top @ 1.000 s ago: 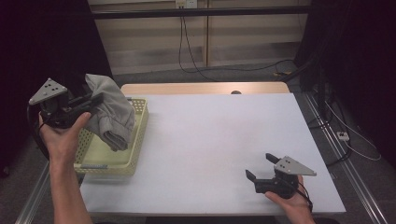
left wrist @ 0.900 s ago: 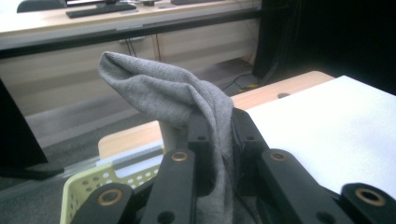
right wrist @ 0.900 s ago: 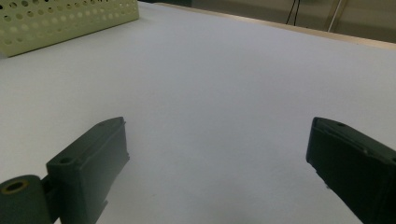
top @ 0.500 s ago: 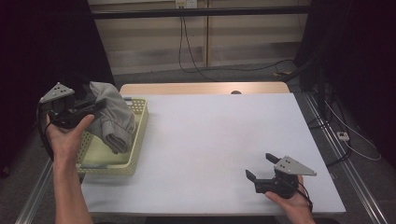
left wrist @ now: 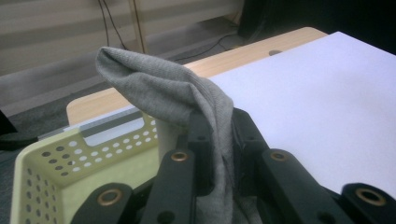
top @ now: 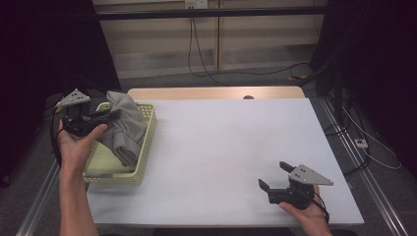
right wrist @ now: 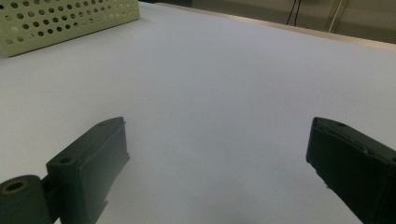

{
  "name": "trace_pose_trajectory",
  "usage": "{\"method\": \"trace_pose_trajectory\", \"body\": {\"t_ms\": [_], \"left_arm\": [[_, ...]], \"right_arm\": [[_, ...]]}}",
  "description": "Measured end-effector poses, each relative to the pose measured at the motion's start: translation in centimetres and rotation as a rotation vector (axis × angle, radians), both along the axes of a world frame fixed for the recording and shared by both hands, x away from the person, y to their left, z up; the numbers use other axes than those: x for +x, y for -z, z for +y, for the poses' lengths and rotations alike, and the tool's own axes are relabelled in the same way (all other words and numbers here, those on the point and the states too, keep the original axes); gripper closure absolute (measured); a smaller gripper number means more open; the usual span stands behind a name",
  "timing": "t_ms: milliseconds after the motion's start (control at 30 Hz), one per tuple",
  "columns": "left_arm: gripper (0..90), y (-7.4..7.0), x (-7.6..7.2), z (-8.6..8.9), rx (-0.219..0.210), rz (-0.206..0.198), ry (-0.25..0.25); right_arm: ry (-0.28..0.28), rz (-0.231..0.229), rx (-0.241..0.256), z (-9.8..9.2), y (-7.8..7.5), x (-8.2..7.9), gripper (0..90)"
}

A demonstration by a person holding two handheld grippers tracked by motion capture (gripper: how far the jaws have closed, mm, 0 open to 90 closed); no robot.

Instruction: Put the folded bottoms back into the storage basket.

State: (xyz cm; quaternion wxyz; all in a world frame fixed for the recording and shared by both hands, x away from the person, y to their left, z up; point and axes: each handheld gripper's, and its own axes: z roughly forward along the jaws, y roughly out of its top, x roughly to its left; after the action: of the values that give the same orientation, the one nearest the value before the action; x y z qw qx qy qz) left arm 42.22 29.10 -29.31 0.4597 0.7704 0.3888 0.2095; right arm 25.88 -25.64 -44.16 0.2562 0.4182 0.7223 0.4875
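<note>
Light is even and overhead, brightest on the white table [top: 231, 147]; no hard glare on it. Surroundings left and right of the table fall to near black. Shadows are soft: a faint one under the right gripper [top: 275, 179] at the table's near edge, a darker one inside the yellow basket [top: 147, 142] at the table's left. High view is slightly soft, mild noise in the dark areas. In the left gripper view the grey cloth [left wrist: 187, 102] is sharp, background blurred. In the right gripper view the jaws are soft and dim.
</note>
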Motion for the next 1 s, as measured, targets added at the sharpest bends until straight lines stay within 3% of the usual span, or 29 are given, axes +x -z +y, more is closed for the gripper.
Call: {"method": "trace_pose_trajectory", "body": {"t_ms": [167,367,467,667,1000], "left_arm": [[80.3,0.4,0.4,0.6,-0.042,0.016,0.026],[80.2,1.7,1.0,1.6,-0.029,0.069,-0.03],[80.2,2.0,1.2,2.0,-0.023,0.074,-0.045],[79.6,1.9,1.0,2.4,0.055,0.066,-0.114],[79.6,2.4,0.9,3.6,0.145,0.078,-0.201]], "right_arm": [[-0.002,0.0,-0.002,0.0,0.0,0.0,5.1],[-0.001,0.0,-0.001,0.0,0.0,0.0,5.1],[-0.002,0.0,-0.003,0.1,0.0,0.0,5.0],[-0.003,0.002,-0.004,0.0,0.0,0.0,5.0],[-0.003,0.002,-0.004,0.1,0.0,0.0,5.1]]}}
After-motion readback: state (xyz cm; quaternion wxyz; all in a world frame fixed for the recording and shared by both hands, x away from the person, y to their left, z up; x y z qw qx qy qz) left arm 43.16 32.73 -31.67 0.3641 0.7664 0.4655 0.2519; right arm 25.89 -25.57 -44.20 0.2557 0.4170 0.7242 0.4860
